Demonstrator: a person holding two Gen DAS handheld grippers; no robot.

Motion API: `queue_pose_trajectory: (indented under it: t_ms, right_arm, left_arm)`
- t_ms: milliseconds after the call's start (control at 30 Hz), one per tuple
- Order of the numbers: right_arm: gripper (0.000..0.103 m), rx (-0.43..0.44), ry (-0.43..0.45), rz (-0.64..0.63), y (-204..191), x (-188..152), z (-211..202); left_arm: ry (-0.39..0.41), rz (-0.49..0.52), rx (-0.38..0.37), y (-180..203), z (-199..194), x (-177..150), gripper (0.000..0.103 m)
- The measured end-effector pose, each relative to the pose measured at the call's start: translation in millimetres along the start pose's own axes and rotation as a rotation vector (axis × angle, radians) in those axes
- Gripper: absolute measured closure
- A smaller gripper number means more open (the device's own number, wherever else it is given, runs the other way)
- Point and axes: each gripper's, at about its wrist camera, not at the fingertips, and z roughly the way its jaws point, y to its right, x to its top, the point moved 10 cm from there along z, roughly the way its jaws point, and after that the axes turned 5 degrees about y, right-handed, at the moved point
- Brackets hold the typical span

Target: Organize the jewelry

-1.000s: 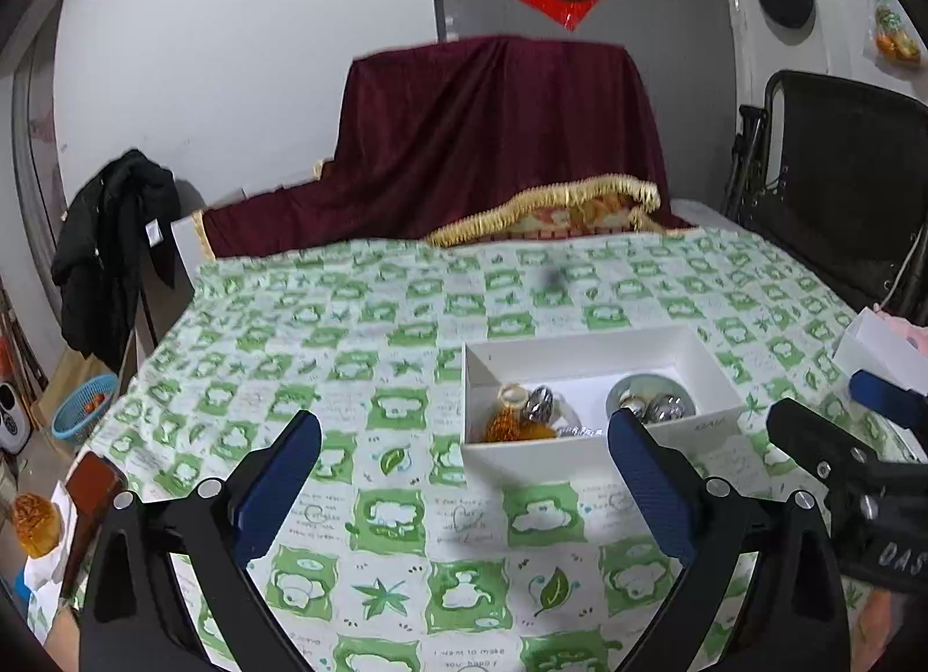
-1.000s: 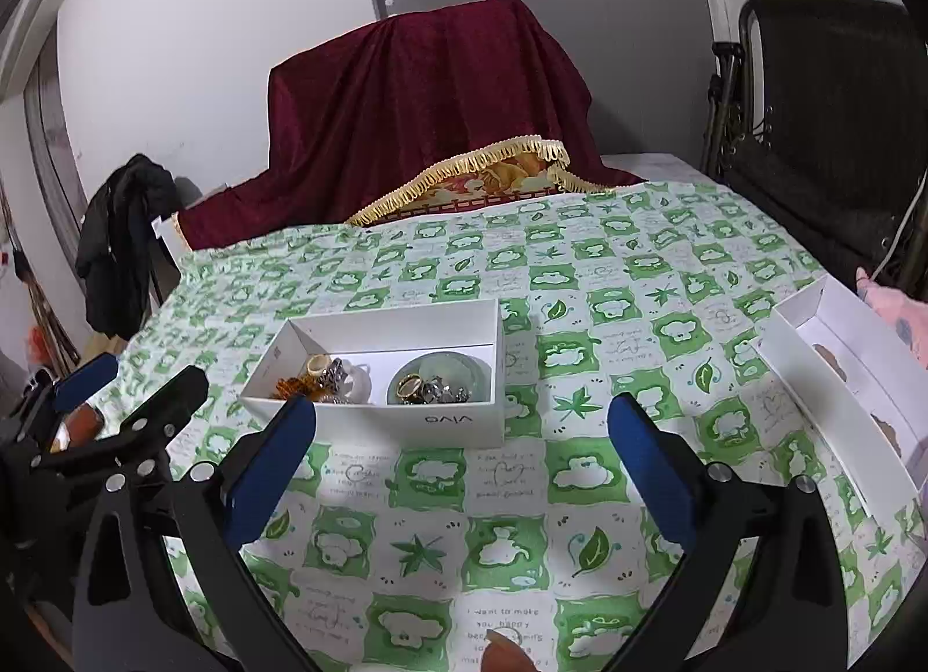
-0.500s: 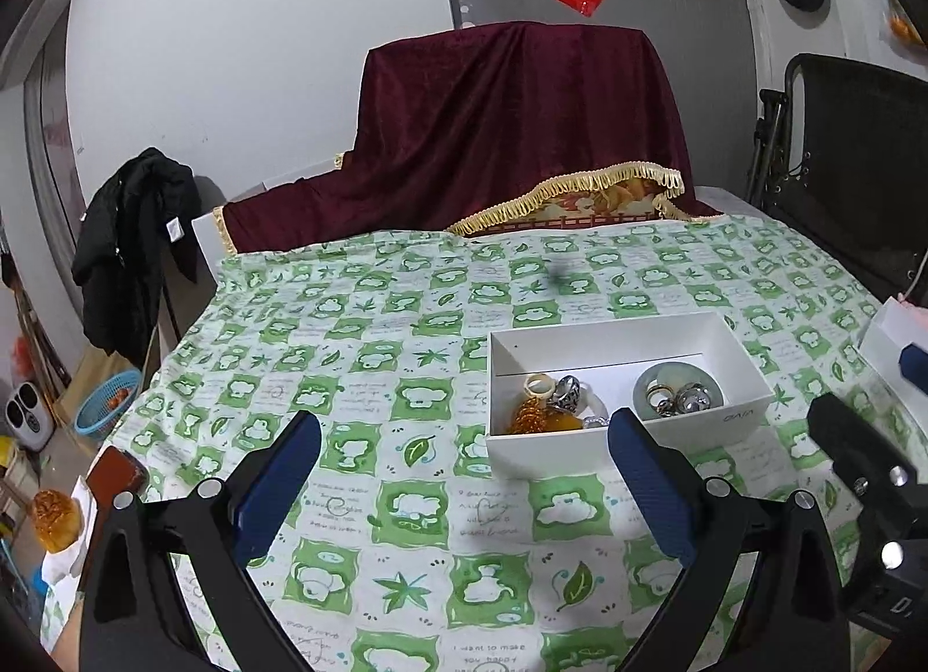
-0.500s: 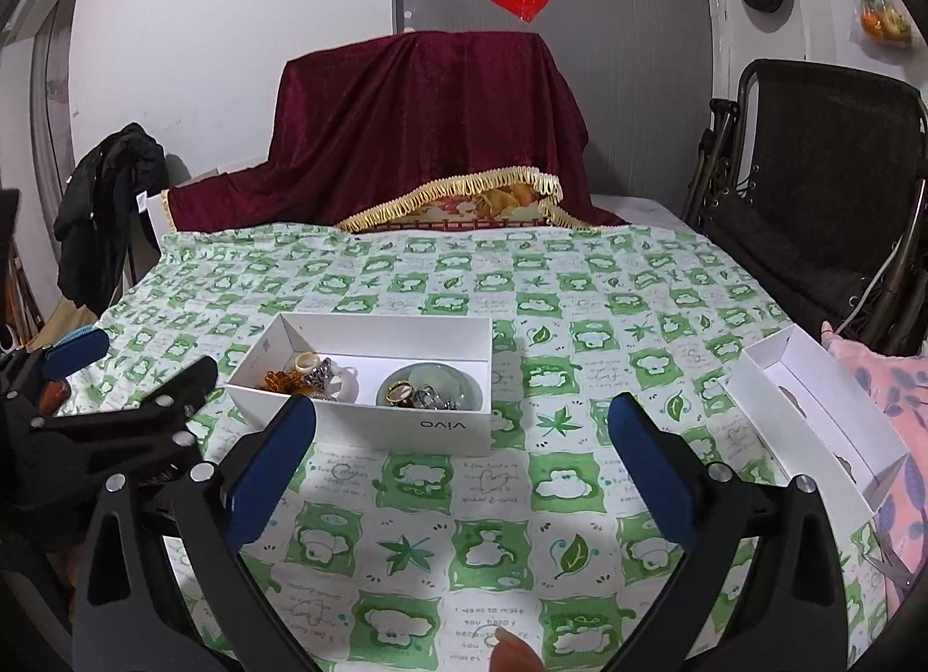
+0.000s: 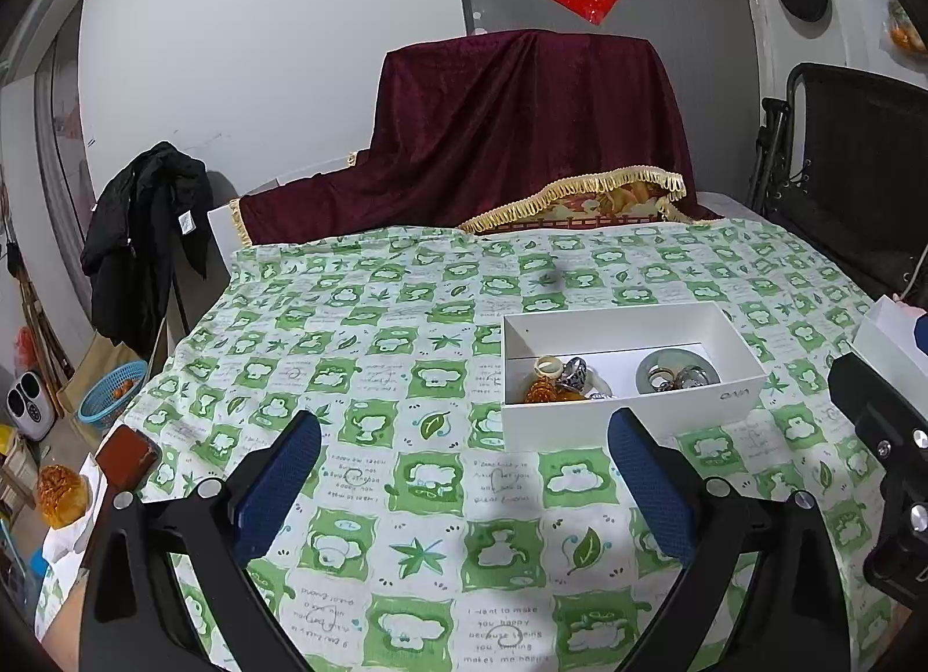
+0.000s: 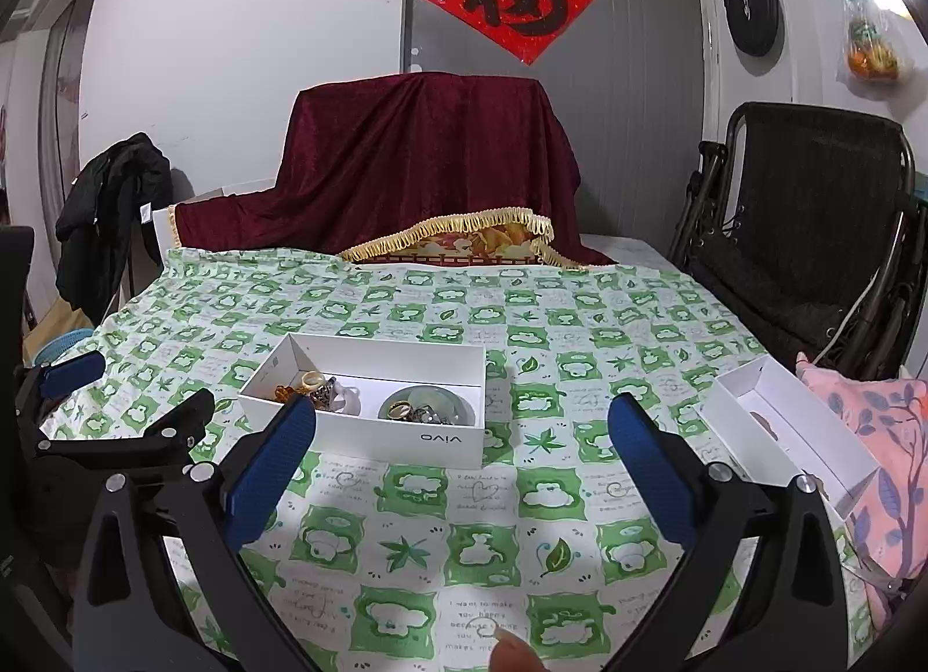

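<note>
A white open box lies on the green-and-white tablecloth. Inside it I see a cream ring, amber beads, a patterned silver ring and a pale green dish holding several metal rings. My left gripper is open and empty, hovering in front of the box and a little to its left. My right gripper is open and empty too, just in front of the box. A second white box lies at the table's right edge.
A maroon cloth drapes over something at the table's far end. A dark chair stands at the right, a black coat hangs at the left. A pink patterned cloth lies beside the second box. A fingertip shows at the bottom edge.
Both grippers have risen and tilted up, so more of the wall shows. In the right wrist view the jewelry box has shifted toward the centre. Both stay open and empty.
</note>
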Motion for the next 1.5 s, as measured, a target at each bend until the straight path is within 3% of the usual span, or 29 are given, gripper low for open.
queue_pose_trajectory:
  t_ms: [400, 1167, 1333, 1500]
  right_arm:
    - [0.005, -0.075, 0.05, -0.084, -4, 3, -8]
    - [0.005, -0.099, 0.061, -0.113, -4, 2, -9]
    - [0.005, -0.013, -0.028, -0.06, -6, -4, 3]
    - [0.005, 0.107, -0.177, 0.066, -2, 15, 24]
  left_arm:
    - [0.004, 0.001, 0.002, 1, -3, -1, 0.003]
    - [-0.003, 0.0, -0.003, 0, -2, 0, 0.003]
    - [-0.061, -0.055, -0.033, -4, 6, 11, 0.003]
    - [-0.143, -0.076, -0.024, -9, 19, 48, 0.003]
